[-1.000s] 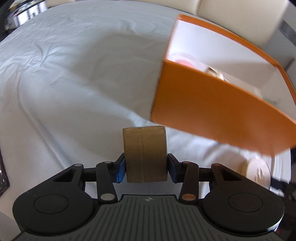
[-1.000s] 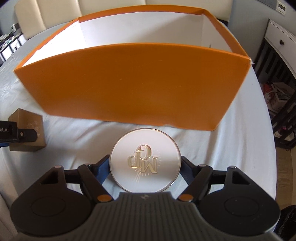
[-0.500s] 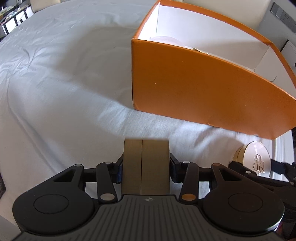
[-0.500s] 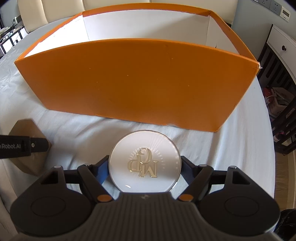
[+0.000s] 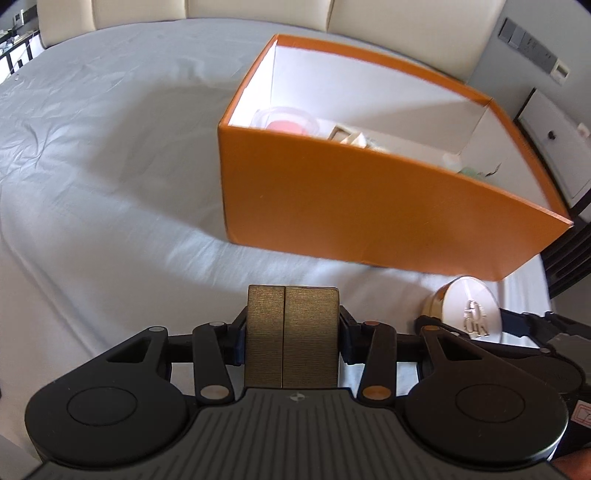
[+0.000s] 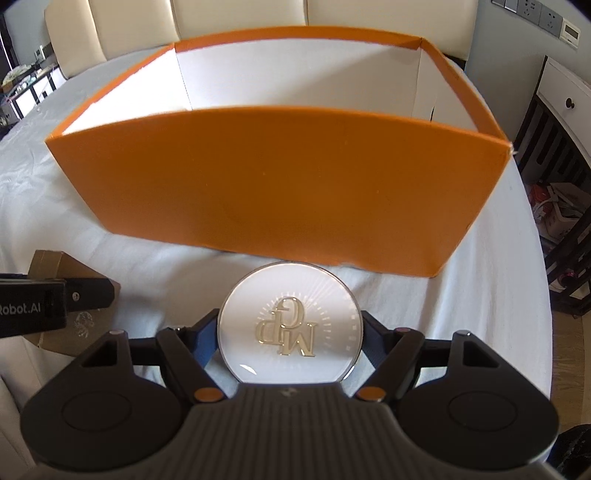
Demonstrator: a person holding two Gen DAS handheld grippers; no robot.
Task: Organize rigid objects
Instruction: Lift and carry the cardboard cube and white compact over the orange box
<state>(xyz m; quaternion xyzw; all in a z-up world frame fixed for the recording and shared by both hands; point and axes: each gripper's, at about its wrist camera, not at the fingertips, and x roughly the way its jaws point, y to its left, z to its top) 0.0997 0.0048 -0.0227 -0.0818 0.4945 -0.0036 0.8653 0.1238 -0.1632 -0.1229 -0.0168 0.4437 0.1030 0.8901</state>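
My left gripper is shut on a gold-brown box, held above the white cloth short of the orange box. It also shows in the right wrist view, at the left. My right gripper is shut on a round white case with gold letters, held in front of the orange box's near wall. The case also shows in the left wrist view, at the right. Inside the orange box lie a clear pink-filled container and other small items.
The white cloth covers a round table. Cream chairs stand behind it. A white cabinet and dark rack stand at the right, past the table edge.
Both grippers have risen with their objects, so more of the orange box's inside shows. The gold-brown box has turned in the left gripper's view, showing its seam.
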